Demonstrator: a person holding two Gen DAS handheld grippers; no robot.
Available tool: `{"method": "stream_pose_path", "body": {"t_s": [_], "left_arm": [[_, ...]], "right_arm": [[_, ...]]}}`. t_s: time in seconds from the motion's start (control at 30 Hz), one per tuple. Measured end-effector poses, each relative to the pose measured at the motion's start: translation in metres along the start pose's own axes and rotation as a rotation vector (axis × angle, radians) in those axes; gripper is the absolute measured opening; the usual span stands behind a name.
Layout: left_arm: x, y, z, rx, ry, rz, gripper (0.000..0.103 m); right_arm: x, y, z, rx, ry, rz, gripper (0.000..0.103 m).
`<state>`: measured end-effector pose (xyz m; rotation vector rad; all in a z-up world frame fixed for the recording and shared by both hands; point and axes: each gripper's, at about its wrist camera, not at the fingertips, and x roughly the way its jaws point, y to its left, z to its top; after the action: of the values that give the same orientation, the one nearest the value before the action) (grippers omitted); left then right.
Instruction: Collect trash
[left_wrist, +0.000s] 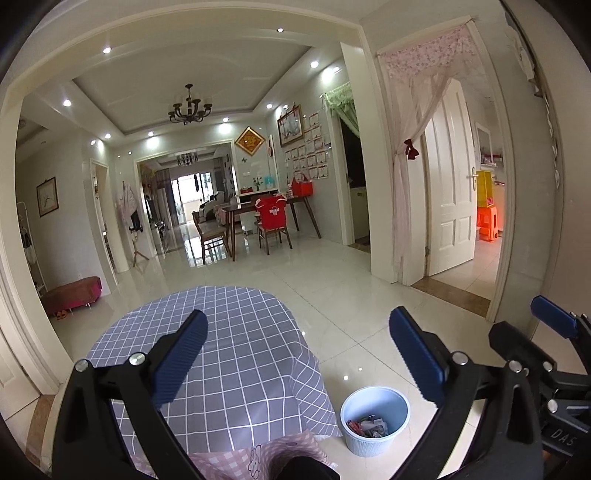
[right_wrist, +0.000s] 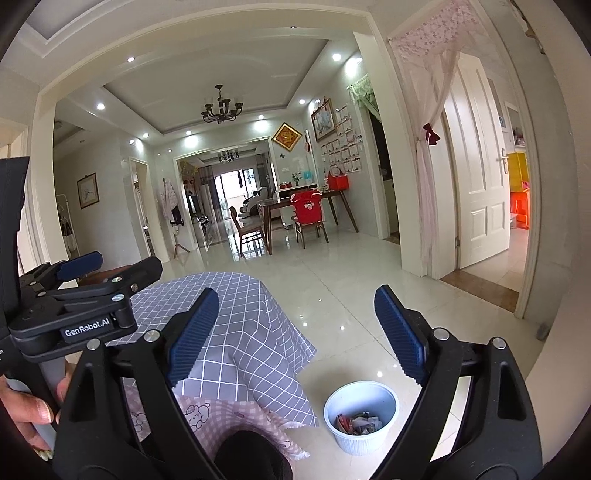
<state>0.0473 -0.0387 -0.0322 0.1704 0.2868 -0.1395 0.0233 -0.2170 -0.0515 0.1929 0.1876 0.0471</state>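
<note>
**Left wrist view: both grippers hanging empty above the table, trash sitting in the bin**

Left wrist view is looking over a table draped in a grey checked tablecloth (left_wrist: 236, 354). The left gripper (left_wrist: 295, 354) is holding its blue pads (left_wrist: 181, 358) spread wide, nothing between them. The right gripper (left_wrist: 554, 354) is showing at the right edge of this view; only one blue pad is visible there.

Right wrist view: the right gripper (right_wrist: 295, 332) is standing spread with nothing between its fingers. The left gripper (right_wrist: 79, 273) is hanging just beside it on the left, over the tablecloth (right_wrist: 240, 325), gripped by a hand (right_wrist: 26, 410) at the left edge.

A white ribbed trash bin (left_wrist: 375, 421) is standing on the glossy tiled floor (left_wrist: 332, 295), just beside the table's right edge, close to the hanging cloth. Crumpled wrappers (left_wrist: 367, 426) are lying in its bottom; in the right wrist view the bin (right_wrist: 360, 417) is showing the same wrappers (right_wrist: 358, 422).

A pink checked cloth (right_wrist: 229, 421) with cartoon figures is lying at the table's near edge.
</note>
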Motion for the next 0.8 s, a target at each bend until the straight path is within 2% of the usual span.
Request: {"method": "stream_pose_path", "body": {"t_s": [0.8], "left_arm": [[-0.0007,-0.0067,-0.0043,0.02,-0.012,0.007,0.097]], "right_arm": [[0.001,0.0009,-0.0026,0.017,0.003,0.009,0.085]]}}
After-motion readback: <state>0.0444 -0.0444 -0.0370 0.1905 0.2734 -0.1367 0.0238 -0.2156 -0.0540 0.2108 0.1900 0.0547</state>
